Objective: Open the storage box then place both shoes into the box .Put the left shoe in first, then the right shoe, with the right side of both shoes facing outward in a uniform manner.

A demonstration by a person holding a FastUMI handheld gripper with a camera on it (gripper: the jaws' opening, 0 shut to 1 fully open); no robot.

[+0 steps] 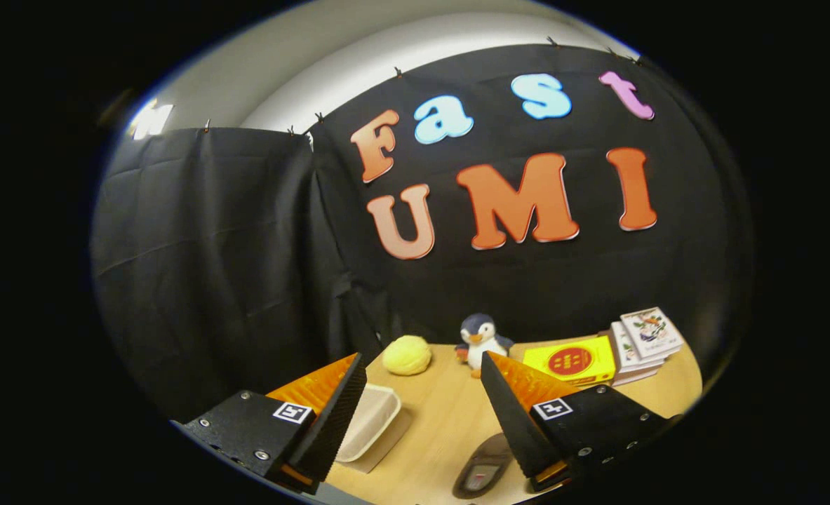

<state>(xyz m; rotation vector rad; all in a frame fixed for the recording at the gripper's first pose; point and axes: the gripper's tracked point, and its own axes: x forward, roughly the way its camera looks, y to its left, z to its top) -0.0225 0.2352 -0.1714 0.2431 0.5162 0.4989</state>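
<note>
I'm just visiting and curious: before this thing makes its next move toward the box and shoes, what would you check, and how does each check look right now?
1. Gripper open with nothing between its fingers: ok.
2. Translucent white plastic storage box within sight, by the left finger: ok.
3. Box lid opened: cannot tell, finger partly hides it.
4. Dark shoe located, low between the fingers: ok; which shoe it is, cannot tell.
5. Second shoe located: cannot tell.
6. Yellow ball, penguin plush toy, yellow book and stacked booklets standing beyond the fingers, away from the box: ok.
</note>
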